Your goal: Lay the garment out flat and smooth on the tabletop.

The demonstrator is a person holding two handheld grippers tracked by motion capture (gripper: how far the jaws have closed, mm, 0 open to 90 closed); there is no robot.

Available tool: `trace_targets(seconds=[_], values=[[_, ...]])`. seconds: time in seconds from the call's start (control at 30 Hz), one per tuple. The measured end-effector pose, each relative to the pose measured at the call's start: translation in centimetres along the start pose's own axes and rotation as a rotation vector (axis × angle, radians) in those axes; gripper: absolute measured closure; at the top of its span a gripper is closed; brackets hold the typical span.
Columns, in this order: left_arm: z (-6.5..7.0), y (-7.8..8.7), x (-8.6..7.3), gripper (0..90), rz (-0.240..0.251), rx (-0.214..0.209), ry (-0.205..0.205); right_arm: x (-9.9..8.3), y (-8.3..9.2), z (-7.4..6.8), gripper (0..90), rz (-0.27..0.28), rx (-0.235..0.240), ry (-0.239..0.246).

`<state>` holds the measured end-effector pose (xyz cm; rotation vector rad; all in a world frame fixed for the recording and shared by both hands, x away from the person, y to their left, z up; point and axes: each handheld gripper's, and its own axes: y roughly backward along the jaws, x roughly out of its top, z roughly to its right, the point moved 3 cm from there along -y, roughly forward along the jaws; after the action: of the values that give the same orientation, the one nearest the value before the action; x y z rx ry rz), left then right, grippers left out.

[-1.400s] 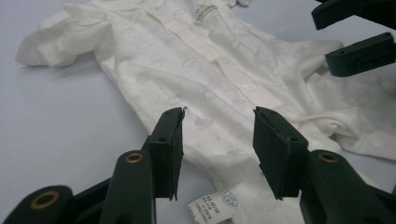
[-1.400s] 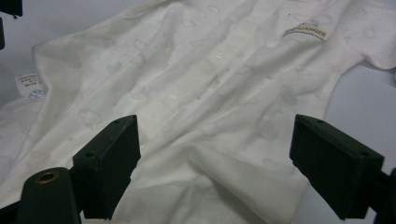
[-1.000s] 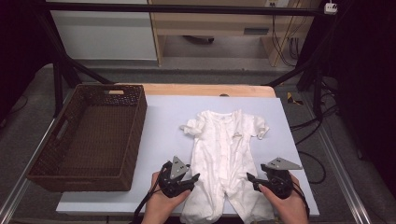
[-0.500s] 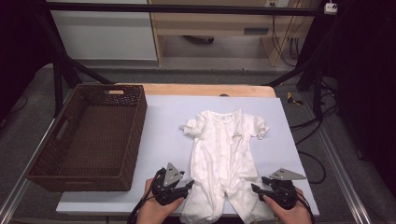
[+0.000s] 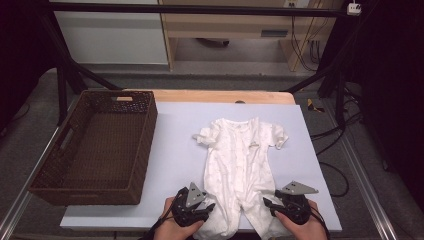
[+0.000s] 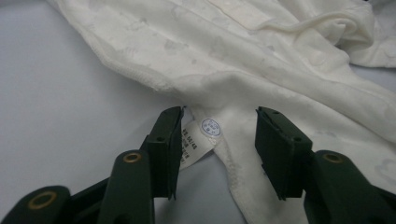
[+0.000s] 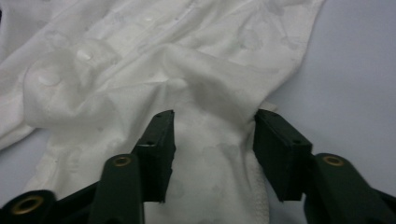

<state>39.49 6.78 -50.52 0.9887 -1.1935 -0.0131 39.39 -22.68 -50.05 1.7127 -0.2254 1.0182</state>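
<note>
A white baby onesie [image 5: 240, 155] lies flat and face up on the pale blue mat [image 5: 175, 145], legs toward me. My left gripper [image 5: 210, 207] sits at the cuff of the leg on the left. Its jaws have just been closing and straddle the cuff [image 6: 233, 154] and a small white label [image 6: 198, 140], with a wide gap still between them [image 6: 218, 116]. My right gripper [image 5: 267, 204] is at the other leg. Its jaws have also just been closing, and the cloth [image 7: 215, 154] rises in a soft fold between the half-closed jaws [image 7: 215, 119].
A dark wicker basket [image 5: 145, 150] with nothing in it stands at the left of the mat. A wooden strip [image 5: 215, 96] runs along the far edge. Black frame bars and cables lie beyond the table at the right.
Both hands have slid a little toward the near edge, down the onesie's legs. The onesie itself has stayed where it was.
</note>
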Motion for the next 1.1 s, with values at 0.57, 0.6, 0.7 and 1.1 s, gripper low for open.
trace_targets(seconds=[0.57,0.6,0.7,1.1], values=[[-0.5,0.6,-0.4,89.7,0.002,-0.033,-0.005,-0.2,0.4,0.3,90.0,-0.023,0.004,0.007],[-0.6,0.7,-0.5,89.8,0.0,-0.034,0.0,-0.2,0.5,0.3,90.0,-0.024,0.011,-0.001],[-0.7,1.2,-0.7,89.9,-0.011,-0.031,-0.01,-0.3,0.8,0.4,90.0,-0.042,0.019,-0.009],[-1.4,3.0,-1.8,90.0,-0.057,-0.042,-0.015,-1.4,2.9,0.5,90.0,-0.109,0.049,0.059]])
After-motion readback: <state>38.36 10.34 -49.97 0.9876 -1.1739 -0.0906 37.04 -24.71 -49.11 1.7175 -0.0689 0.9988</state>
